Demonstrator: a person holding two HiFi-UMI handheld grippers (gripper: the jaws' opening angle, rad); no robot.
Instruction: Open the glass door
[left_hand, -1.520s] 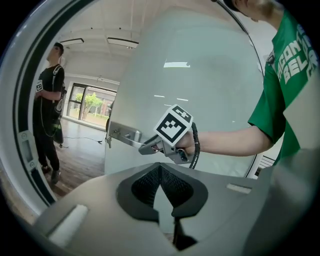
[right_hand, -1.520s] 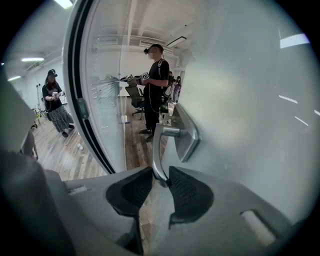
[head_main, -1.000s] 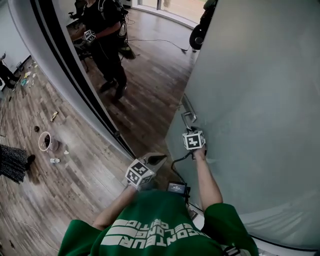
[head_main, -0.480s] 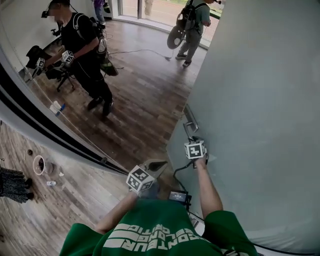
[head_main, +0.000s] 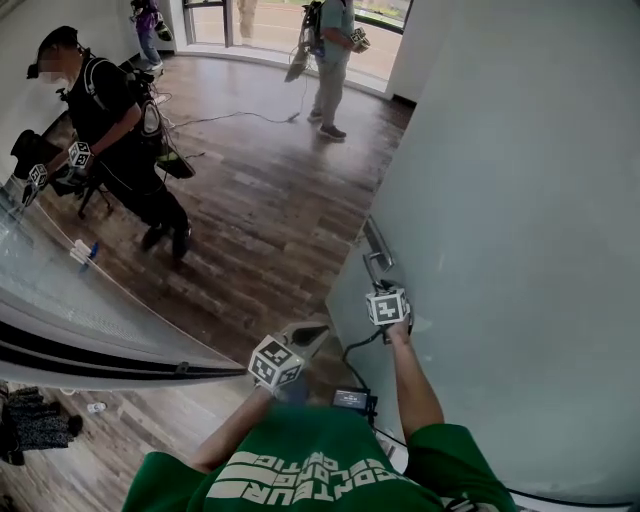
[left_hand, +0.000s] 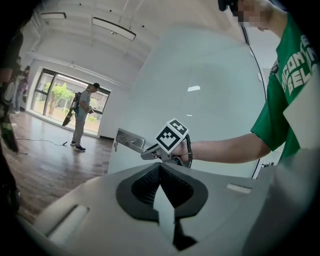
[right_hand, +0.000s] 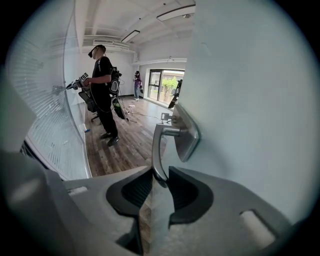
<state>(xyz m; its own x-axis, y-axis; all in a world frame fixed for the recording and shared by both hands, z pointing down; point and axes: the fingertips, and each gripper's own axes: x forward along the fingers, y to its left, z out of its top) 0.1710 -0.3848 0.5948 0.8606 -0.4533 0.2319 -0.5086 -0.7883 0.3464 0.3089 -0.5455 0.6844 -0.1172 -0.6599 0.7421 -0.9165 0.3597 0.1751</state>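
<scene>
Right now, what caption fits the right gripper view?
Right gripper shut on the door handle of the frosted glass door, a person standing beyond.

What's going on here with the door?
A person in a green shirt has the right hand-held gripper shut on the lever handle of the frosted glass door. The left hand-held gripper is shut on nothing, held in front of the torso and off the door. The door stands open: the wood floor of the room beyond shows past its edge, with a person in black and another by the windows.
</scene>
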